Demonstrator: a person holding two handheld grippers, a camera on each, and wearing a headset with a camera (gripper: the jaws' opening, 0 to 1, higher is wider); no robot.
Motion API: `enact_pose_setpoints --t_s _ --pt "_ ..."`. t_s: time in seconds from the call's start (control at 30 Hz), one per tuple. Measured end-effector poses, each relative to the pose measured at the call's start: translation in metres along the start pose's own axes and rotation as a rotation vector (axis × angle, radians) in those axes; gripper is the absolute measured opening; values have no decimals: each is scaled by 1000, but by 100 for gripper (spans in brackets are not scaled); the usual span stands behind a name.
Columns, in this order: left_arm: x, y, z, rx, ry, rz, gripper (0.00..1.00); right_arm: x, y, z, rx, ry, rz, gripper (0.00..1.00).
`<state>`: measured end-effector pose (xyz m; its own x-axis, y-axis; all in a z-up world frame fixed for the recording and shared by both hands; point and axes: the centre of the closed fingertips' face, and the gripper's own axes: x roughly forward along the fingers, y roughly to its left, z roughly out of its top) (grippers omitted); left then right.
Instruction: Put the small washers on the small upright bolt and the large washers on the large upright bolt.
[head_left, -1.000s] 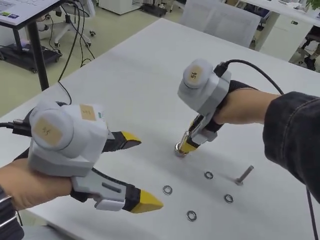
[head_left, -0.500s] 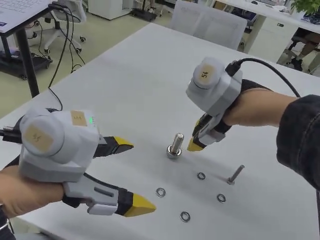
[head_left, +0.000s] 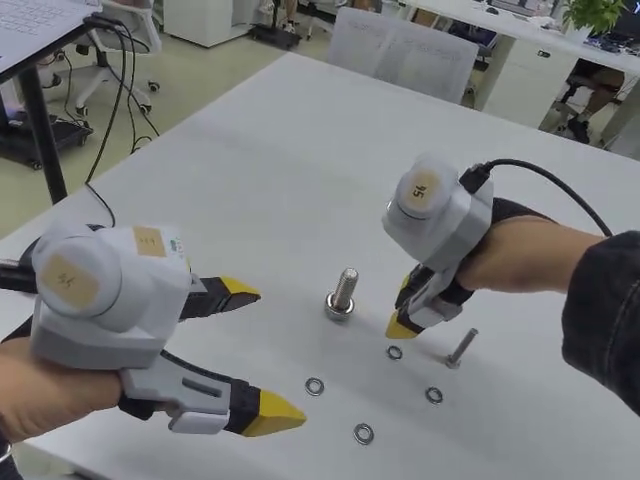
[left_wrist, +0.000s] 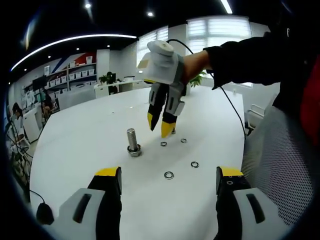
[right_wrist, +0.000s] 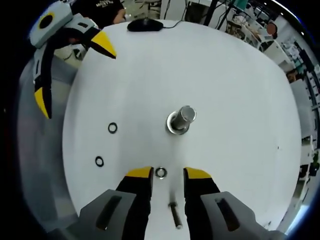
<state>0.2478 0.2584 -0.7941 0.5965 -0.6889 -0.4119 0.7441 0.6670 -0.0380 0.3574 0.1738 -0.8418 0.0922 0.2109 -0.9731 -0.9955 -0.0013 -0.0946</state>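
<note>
The large bolt (head_left: 342, 293) stands upright mid-table with a metal ring around its foot; it also shows as large bolt (left_wrist: 132, 141) and large bolt (right_wrist: 181, 120). The small bolt (head_left: 461, 347) stands to its right. Several small washers lie flat in front, among them washer (head_left: 395, 352), washer (head_left: 315, 386) and washer (head_left: 364, 434). My right gripper (head_left: 403, 322) points down, open, its jaws either side of one washer (right_wrist: 160, 172) just above the table. My left gripper (head_left: 258, 352) hovers open at the lower left, holding nothing.
The white table (head_left: 250, 170) stretches far back and left with free room. A black cable (head_left: 540, 180) trails from the right gripper. Beyond the table's edge are chairs (head_left: 400, 55) and a desk (head_left: 40, 40) with cables.
My right gripper has left the large bolt and come down to the right, over a washer beside the small bolt. The left gripper has stayed open in place. The head camera has shifted.
</note>
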Motion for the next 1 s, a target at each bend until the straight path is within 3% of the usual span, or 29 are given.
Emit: enact_pose_setpoints --t_s 0.3,1.0 --pt "-1 -1 -1 0 2 -2 77 15 7 -11 -2 26 19 25" --pt "-2 -4 -5 -3 12 -10 76 30 12 -18 24 40 43 21"
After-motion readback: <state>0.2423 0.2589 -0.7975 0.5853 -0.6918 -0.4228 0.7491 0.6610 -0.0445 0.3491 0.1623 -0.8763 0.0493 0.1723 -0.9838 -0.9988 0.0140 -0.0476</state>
